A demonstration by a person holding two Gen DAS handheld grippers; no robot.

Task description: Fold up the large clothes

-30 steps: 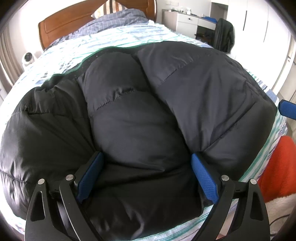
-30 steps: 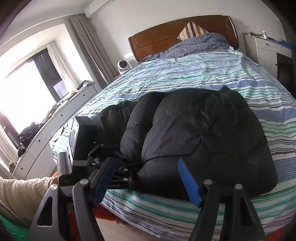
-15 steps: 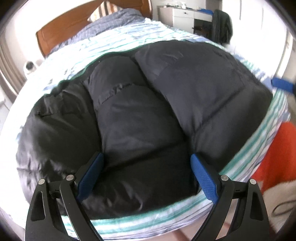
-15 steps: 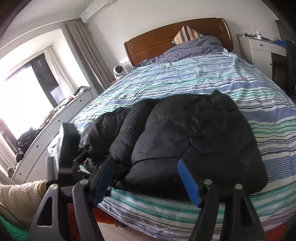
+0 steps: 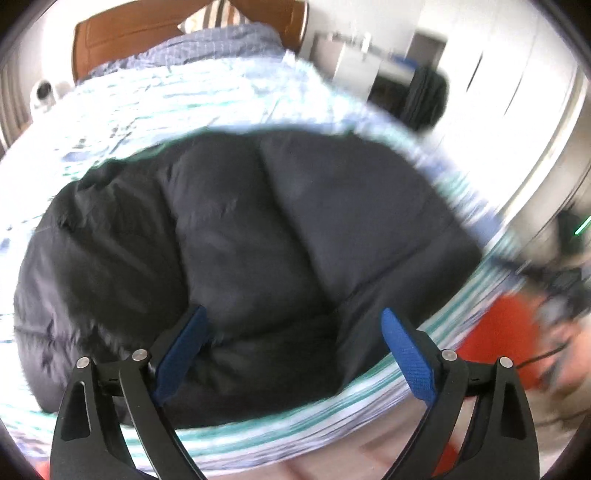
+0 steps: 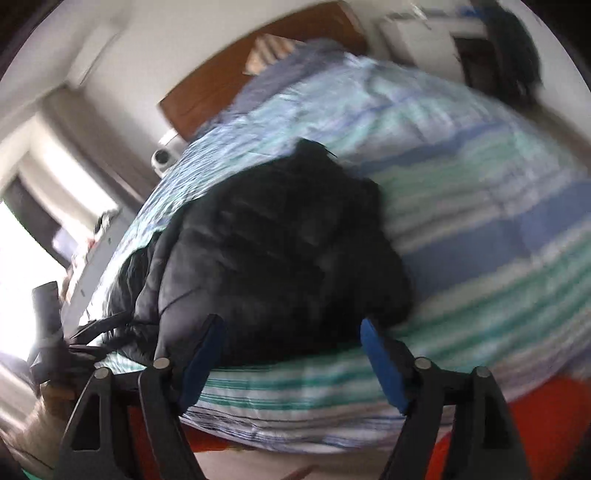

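Note:
A black puffer jacket (image 5: pixel 258 240) lies folded in a thick bundle near the foot of the striped bed (image 5: pixel 155 110). My left gripper (image 5: pixel 293 317) hovers over the bundle's near edge, open, its blue pads clear of the fabric. In the right wrist view the jacket (image 6: pixel 280 258) sits ahead, and my right gripper (image 6: pixel 291 325) stands at the bed's edge in front of it. Its jaws are opening with nothing between them. The left gripper (image 6: pixel 48 325) shows at that view's left edge. Both views are motion-blurred.
A wooden headboard (image 6: pixel 221 85) and a striped pillow (image 5: pixel 210 16) are at the far end. White drawers (image 5: pixel 351 62) and a dark draped chair (image 5: pixel 424 99) stand to the right. Something orange-red (image 5: pixel 506 332) lies on the floor by the bed's foot. A bright window (image 6: pixel 22 258) is on the left.
My left gripper has lifted back from the jacket, so the bundle looks smaller. My right gripper has swung sideways and rolled, tilting its view, and its jaws stand slightly wider.

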